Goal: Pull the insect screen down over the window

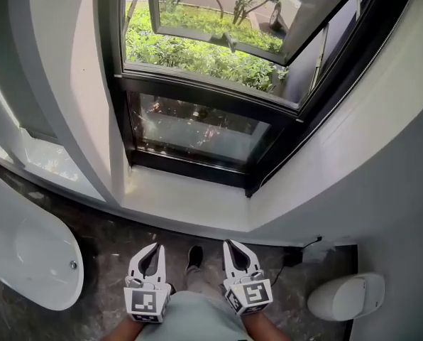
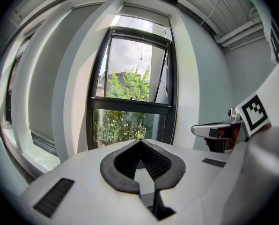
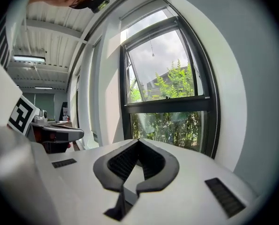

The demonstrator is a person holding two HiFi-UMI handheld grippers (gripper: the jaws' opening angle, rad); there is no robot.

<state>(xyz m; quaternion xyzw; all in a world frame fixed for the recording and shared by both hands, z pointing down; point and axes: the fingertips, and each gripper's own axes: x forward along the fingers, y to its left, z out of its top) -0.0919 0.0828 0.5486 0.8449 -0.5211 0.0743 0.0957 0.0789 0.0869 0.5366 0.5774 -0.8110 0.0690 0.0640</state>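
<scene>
Both grippers sat lowest in head view, either side of the person's knee [image 1: 190, 317]: left gripper [image 1: 157, 248] & right gripper [image 1: 230, 244], tips pointing toward the window [image 1: 197, 130]. Each gripper's own view showed its jaws shut tip to tip w/ nothing btwn them, only the empty oval gap behind the tips.

Head view alone gave the low-down stuff: dark marbled floor [image 1: 112, 240], white tub [image 1: 27, 261] at left, toilet [image 1: 346, 297] at right, a shoe [image 1: 194, 256] btwn the grippers, white sill [image 1: 183, 201] under the black frame, & the upper sash [image 1: 218, 20] swung outward over green shrubs. It cut off the window's top, though.

Gripper views filled that in: a white box [image 2: 146, 11] ran along the top of the frame, w/ a thin cord [image 2: 141, 50] hanging in front of the upper pane. Insect screen wasn't drawn over the glass; whether it sat rolled in that box couldn't be told. Right gripper view also caught ceiling lights [image 3: 28, 58] off to its left, which neither other view had.
</scene>
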